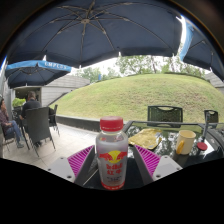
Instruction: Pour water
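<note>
A clear plastic bottle (pixel 112 152) with a red cap and a red-and-yellow label stands upright between my fingers. My gripper (pixel 113 160) is shut on the bottle, with the magenta pads (pixel 84 158) pressing on its sides. The bottle's base is hidden below the fingers. A yellow mug (pixel 185 142) stands on the table (pixel 168 160) ahead and to the right of the bottle.
A plate of yellow food (pixel 146 139) lies on the table just right of the bottle, and a small red object (pixel 201 146) is beyond the mug. Dark wicker chairs (pixel 164 115) stand behind. People sit at the left (pixel 8 122). A big parasol (pixel 100 25) is overhead.
</note>
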### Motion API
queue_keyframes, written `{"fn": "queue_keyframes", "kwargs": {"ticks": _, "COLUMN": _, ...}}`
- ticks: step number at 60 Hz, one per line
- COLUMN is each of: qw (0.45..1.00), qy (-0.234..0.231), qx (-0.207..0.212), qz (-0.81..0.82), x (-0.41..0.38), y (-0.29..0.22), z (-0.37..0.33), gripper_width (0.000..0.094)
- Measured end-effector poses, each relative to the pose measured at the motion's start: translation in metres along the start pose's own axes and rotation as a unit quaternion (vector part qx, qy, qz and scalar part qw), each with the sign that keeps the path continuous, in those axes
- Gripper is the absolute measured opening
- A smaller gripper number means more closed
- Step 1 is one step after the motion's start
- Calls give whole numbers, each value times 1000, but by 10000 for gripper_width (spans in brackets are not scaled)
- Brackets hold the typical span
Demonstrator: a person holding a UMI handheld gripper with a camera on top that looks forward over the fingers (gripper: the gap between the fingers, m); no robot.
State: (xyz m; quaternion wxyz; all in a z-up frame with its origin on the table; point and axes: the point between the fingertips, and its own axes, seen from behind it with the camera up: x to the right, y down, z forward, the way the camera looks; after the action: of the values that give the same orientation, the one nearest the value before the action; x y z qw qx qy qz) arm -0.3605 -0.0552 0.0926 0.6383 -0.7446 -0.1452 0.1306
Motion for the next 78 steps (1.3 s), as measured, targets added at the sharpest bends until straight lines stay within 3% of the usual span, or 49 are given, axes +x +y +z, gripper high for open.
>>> {"fn": "queue_keyframes", "kwargs": {"ticks": 5, "qw": 1000, "qy": 16, "qx": 0, "qz": 14, "x": 1, "y": -4, "z": 23, "gripper_width": 770}}
{"fn": "queue_keyframes", "kwargs": {"ticks": 8, "qw": 1000, "qy": 16, "qx": 5, "qz": 9, "x": -3, "y": -6, "z": 31, "gripper_width": 508}}
{"fn": "queue_keyframes", "kwargs": {"ticks": 12, "qw": 999, "qy": 41, "qx": 12, "qz": 4, "x": 7, "y": -8, "z": 31, "gripper_width": 458}}
{"fn": "queue_keyframes", "kwargs": {"ticks": 18, "qw": 999, "qy": 31, "qx": 15, "qz": 14, "x": 4, "y": -9, "z": 32, "gripper_width": 377}}
{"fn": "queue_keyframes", "kwargs": {"ticks": 33, "qw": 995, "qy": 12, "qx": 10, "qz": 101, "x": 22, "y": -16, "z": 37, "gripper_width": 359}}
{"fn": "queue_keyframes", "kwargs": {"ticks": 40, "qw": 972, "qy": 0, "qx": 54, "qz": 229, "x": 71, "y": -66, "z": 46, "gripper_width": 362}}
{"fn": "queue_keyframes", "kwargs": {"ticks": 47, "qw": 904, "qy": 2, "qx": 73, "qz": 421, "x": 138, "y": -84, "z": 69, "gripper_width": 363}}
{"fn": "queue_keyframes", "kwargs": {"ticks": 56, "qw": 764, "qy": -15, "qx": 77, "qz": 641, "x": 215, "y": -84, "z": 89, "gripper_width": 369}}
{"fn": "queue_keyframes", "kwargs": {"ticks": 69, "qw": 570, "qy": -84, "qx": 79, "qz": 814, "x": 236, "y": -88, "z": 99, "gripper_width": 389}}
{"fn": "queue_keyframes", "kwargs": {"ticks": 75, "qw": 501, "qy": -85, "qx": 72, "qz": 858, "x": 245, "y": -80, "z": 99, "gripper_width": 402}}
{"fn": "queue_keyframes", "kwargs": {"ticks": 78, "qw": 495, "qy": -80, "qx": 74, "qz": 862, "x": 246, "y": -77, "z": 103, "gripper_width": 402}}
